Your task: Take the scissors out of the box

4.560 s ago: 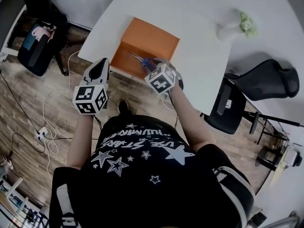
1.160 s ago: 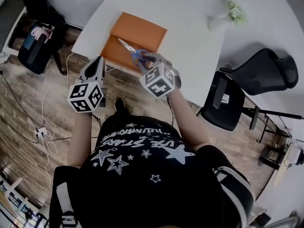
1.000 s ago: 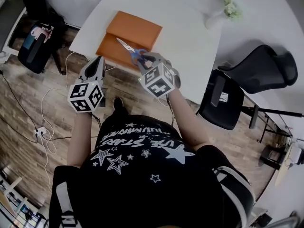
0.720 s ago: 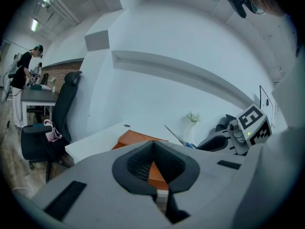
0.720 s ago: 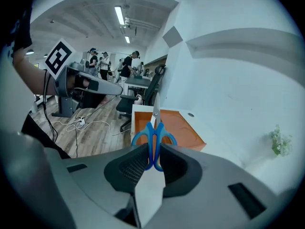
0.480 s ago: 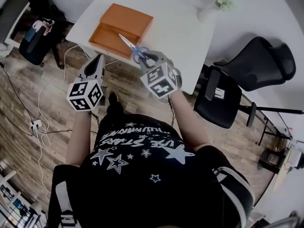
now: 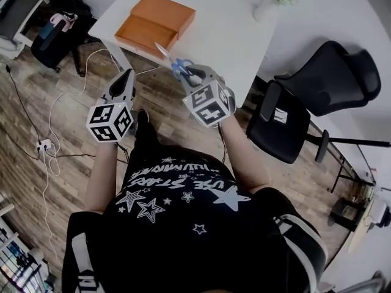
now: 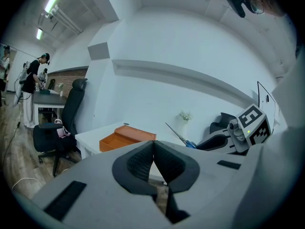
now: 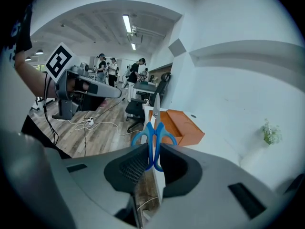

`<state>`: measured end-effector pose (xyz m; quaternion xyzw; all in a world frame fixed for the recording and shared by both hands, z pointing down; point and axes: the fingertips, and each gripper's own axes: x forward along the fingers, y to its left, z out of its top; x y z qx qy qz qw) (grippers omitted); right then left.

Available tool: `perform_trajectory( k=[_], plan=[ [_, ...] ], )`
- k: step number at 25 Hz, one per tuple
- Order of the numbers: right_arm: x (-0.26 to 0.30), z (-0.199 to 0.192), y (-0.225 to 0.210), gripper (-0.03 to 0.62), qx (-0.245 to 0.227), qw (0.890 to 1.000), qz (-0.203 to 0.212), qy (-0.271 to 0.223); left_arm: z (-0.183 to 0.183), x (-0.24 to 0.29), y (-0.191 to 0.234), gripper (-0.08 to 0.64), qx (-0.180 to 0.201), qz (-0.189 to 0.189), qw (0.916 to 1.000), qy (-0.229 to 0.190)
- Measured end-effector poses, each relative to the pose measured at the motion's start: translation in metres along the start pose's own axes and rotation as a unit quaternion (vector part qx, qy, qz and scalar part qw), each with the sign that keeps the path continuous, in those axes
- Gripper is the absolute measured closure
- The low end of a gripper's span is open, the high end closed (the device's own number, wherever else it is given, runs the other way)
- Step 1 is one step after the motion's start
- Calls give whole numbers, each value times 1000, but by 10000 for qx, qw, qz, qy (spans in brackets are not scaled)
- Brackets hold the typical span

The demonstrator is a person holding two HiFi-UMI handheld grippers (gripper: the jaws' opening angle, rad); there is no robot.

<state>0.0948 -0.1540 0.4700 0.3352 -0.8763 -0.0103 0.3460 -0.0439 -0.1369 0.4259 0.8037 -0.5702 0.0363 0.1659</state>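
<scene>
Blue plastic handles of the steel-bladed scissors [image 9: 153, 137] sit clamped between the jaws of the right gripper [image 9: 152, 163], which are closed onto them; the blades point away from the gripper towards the orange rectangular box [image 7: 156, 20]. The scissors [image 7: 173, 61] are clear of the box, over the near edge of the white table [image 7: 226, 35]. Compared with 4.6 s ago, when they were over the box, the scissors now stand well apart from it. The left gripper [image 8: 153, 161] has its jaws pressed together with nothing between them. Both grippers are held level in front of the person's torso, the left gripper [image 7: 125, 81] over the wooden floor [image 7: 36, 102].
</scene>
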Motion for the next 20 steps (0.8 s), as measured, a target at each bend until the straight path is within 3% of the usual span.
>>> perform_trajectory(
  k=[20],
  plan=[
    [-86, -60, 69, 494, 9, 9997, 236, -55, -59, -109, -60, 541, -177, 444, 9989, -4]
  ],
)
